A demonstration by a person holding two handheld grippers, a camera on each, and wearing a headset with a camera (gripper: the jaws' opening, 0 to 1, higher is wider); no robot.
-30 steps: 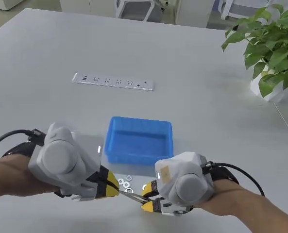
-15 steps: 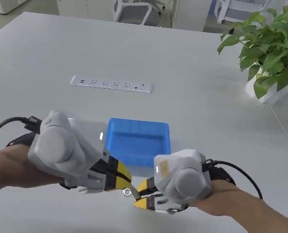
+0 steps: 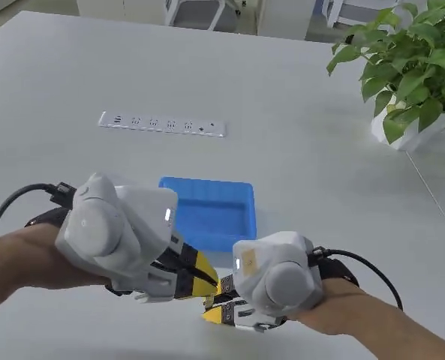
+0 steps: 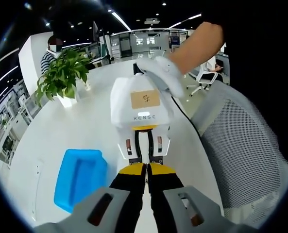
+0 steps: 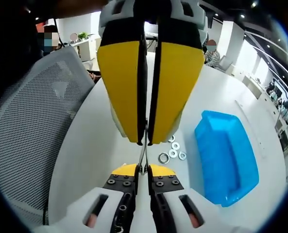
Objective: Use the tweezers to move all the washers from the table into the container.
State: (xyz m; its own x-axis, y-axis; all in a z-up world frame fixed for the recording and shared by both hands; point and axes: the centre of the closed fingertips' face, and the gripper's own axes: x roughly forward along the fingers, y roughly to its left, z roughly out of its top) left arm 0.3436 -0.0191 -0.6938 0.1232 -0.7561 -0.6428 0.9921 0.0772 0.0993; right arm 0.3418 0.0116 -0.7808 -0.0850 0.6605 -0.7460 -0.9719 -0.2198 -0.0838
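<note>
In the right gripper view the thin metal tweezers (image 5: 144,156) run from the left gripper's big yellow jaws (image 5: 146,140) down into my right gripper (image 5: 144,170). Both pairs of jaws are closed on the tweezers, tip to tip. Several small steel washers (image 5: 173,151) lie on the white table just right of the jaws, beside the blue container (image 5: 226,155). In the head view the left gripper (image 3: 205,282) and right gripper (image 3: 213,309) meet in front of the blue container (image 3: 207,196). The left gripper (image 4: 146,167) faces the right gripper's white body (image 4: 141,102) in its own view.
A white power strip (image 3: 162,124) lies beyond the container. A potted plant (image 3: 406,75) stands at the far right. A mesh office chair (image 5: 42,121) is close to the table's near edge. Cables trail from both grippers.
The left gripper has moved right and closed the gap to the right gripper. The stretch of tweezers and the washers seen between them earlier are now hidden in the head view.
</note>
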